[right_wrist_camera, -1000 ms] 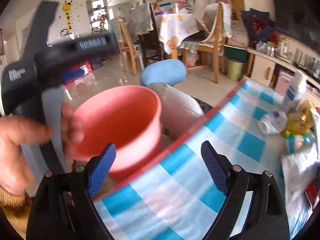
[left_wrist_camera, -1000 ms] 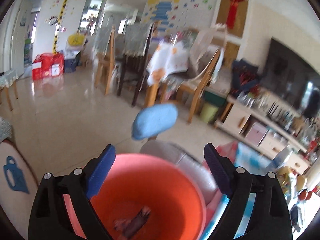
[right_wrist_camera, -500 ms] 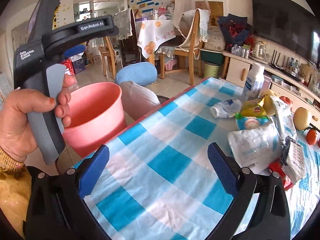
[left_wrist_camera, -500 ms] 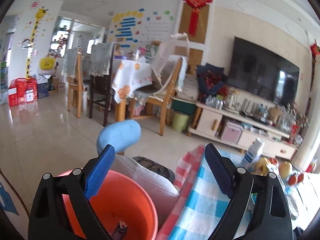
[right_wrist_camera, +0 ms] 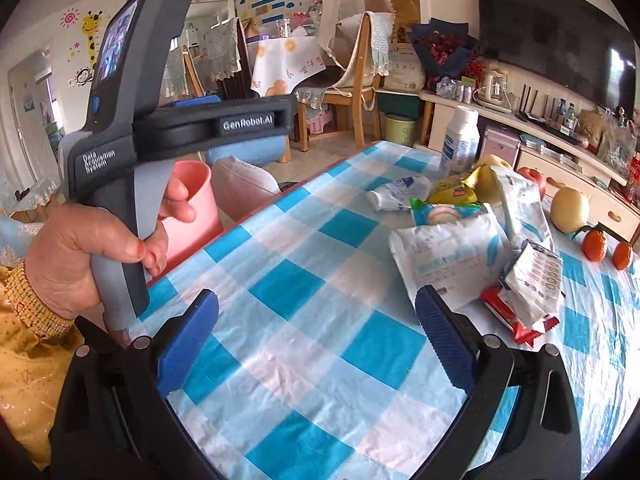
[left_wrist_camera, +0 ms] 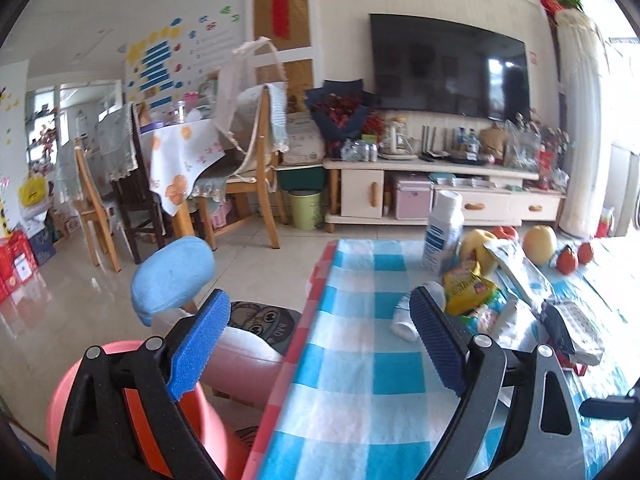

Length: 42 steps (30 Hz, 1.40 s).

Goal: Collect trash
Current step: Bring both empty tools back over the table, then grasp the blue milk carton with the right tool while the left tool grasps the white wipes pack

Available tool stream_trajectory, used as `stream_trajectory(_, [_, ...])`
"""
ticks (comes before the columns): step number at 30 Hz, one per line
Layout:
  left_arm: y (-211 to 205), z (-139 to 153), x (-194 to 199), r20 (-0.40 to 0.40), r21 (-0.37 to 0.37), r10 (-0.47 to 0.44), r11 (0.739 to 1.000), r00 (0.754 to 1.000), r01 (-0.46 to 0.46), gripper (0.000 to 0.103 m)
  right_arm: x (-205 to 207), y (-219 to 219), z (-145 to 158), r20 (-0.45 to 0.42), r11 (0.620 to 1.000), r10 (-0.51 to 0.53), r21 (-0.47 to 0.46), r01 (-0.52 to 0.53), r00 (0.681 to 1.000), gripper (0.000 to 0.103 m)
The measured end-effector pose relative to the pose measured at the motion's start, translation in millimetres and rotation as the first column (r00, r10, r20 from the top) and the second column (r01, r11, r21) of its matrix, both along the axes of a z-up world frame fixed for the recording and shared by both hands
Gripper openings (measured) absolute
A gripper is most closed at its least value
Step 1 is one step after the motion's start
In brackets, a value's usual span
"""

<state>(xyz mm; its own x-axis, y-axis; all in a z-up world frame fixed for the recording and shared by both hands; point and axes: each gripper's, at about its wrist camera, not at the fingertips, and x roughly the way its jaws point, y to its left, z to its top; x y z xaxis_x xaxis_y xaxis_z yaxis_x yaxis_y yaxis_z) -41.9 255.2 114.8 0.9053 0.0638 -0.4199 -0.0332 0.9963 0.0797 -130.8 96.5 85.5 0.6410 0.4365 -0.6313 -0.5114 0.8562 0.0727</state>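
Note:
A heap of wrappers lies on the blue checked tablecloth (right_wrist_camera: 304,320): a white packet (right_wrist_camera: 448,256), a yellow snack bag (right_wrist_camera: 452,192), a crushed white bottle (right_wrist_camera: 396,196) and a red-and-white wrapper (right_wrist_camera: 528,296). The heap also shows in the left wrist view (left_wrist_camera: 500,300). A pink bucket (right_wrist_camera: 192,216) stands on the floor left of the table, also low in the left wrist view (left_wrist_camera: 76,396). My left gripper (left_wrist_camera: 320,344) is open and empty at the table's left edge. My right gripper (right_wrist_camera: 316,344) is open and empty above the cloth, short of the heap.
A white spray bottle (right_wrist_camera: 460,140), apples (right_wrist_camera: 568,208) and small oranges (right_wrist_camera: 596,244) stand behind the trash. A blue-cushioned stool (left_wrist_camera: 172,276) and a pale cushion (right_wrist_camera: 244,184) sit by the bucket. Chairs and a TV cabinet (left_wrist_camera: 440,192) lie beyond.
Both grippers have swung right, from over the pink bucket towards the table. The trash heap has come into both views. Both stay open.

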Motion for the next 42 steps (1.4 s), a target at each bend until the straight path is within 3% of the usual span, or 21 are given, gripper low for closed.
stream_trajectory(8, [-39, -14, 6, -0.046, 0.055, -0.079, 0.995, 0.996, 0.081, 0.09, 4, -28, 6, -0.035, 0.999, -0.036, 0.011, 0.036, 0.999, 0.099])
stream_trajectory(15, [-69, -24, 8, -0.087, 0.082, -0.168, 0.981, 0.982, 0.175, 0.09, 7, -57, 16, 0.0, 0.995, -0.095, 0.042, 0.095, 0.995, 0.099])
stream_trajectory(23, [-120, -41, 5, -0.158, 0.151, -0.305, 0.932, 0.939, 0.328, 0.09, 23, -114, 28, -0.021, 0.966, -0.212, 0.15, 0.213, 0.977, 0.099])
stream_trajectory(28, [-153, -56, 5, -0.202, 0.216, -0.367, 0.888, 0.908, 0.407, 0.09, 41, -166, 26, -0.103, 0.917, -0.285, 0.261, 0.302, 0.953, 0.099])
stream_trajectory(33, [-175, -66, 8, -0.234, 0.286, -0.408, 0.839, 0.883, 0.463, 0.09, 60, -214, 11, -0.23, 0.844, -0.322, 0.37, 0.389, 0.918, 0.097])
stream_trajectory(36, [-184, -73, 13, -0.259, 0.331, -0.411, 0.812, 0.874, 0.48, 0.09, 72, -229, 1, -0.308, 0.809, -0.293, 0.425, 0.407, 0.905, 0.079])
stream_trajectory(39, [-188, -79, 19, -0.287, 0.346, -0.409, 0.799, 0.866, 0.492, 0.09, 81, -236, -11, -0.373, 0.776, -0.26, 0.468, 0.423, 0.891, 0.075])
stream_trajectory(42, [-192, -84, 23, -0.31, 0.355, -0.415, 0.784, 0.855, 0.509, 0.09, 87, -234, -16, -0.399, 0.772, -0.228, 0.481, 0.415, 0.888, 0.067])
